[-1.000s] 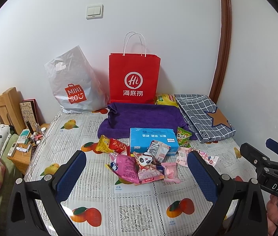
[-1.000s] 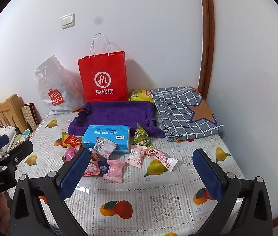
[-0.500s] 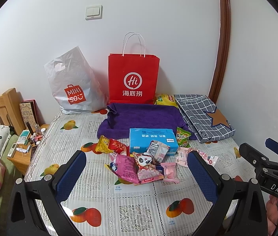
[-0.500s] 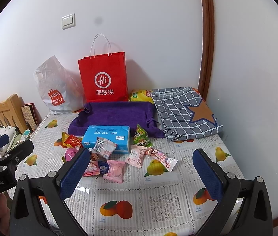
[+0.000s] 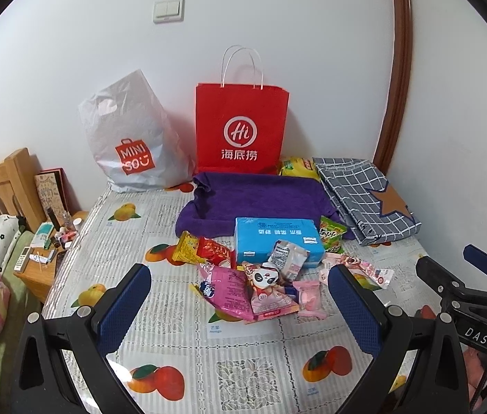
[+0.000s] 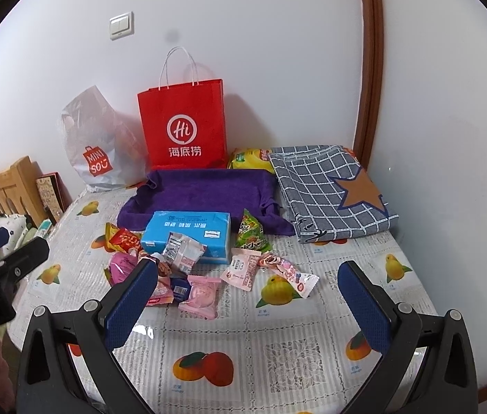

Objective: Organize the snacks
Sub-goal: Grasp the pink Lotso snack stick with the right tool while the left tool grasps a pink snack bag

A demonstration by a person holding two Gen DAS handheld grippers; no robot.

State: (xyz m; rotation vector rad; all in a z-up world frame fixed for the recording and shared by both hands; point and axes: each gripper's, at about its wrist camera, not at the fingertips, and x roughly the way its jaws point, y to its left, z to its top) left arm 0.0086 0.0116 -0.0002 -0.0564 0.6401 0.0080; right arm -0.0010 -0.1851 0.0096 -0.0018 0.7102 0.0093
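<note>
1. Since the earlier frames almost nothing had moved: both tongs hung in about the same places over the near edge of the counter point(image 5: 243, 362), and the snacks lay as they had lain.
2. The left tongs point(image 5: 240, 305) were released, their blue pads spread wide and grasping nothing, above the fruit-print cloth.
3. The right tongs point(image 6: 247, 305) were likewise spread wide and empty, to the right of the left pair.
4. The landmark was the blue box point(image 5: 278, 238), lying flat near the middle of the counter.
5. Leaning on the front of the blue box was a silver-and-pink packet point(image 5: 286, 255).
6. Just left of the box lay a yellow-and-red packet point(image 5: 202, 250).
7. In front of the box, touching one another, lay a large pink bag point(image 5: 229, 289), a panda-print packet point(image 5: 267, 289) and a small pink wrapped cake point(image 5: 309, 296).
8. At the box's right end stood a green packet point(image 5: 331, 234), and in front of that a long pink candy wrapper point(image 5: 360, 269).
9. Behind the box a purple towel point(image 5: 257, 200) lay spread.
10. Behind the towel a red paper bag point(image 5: 241, 127) stood upright against the wall, with a white plastic bag point(image 5: 129, 138) to its left.
11. To the right of the towel lay a folded grey checked cloth point(image 5: 364, 193), with a yellow bag point(image 5: 297, 167) behind it.
</note>
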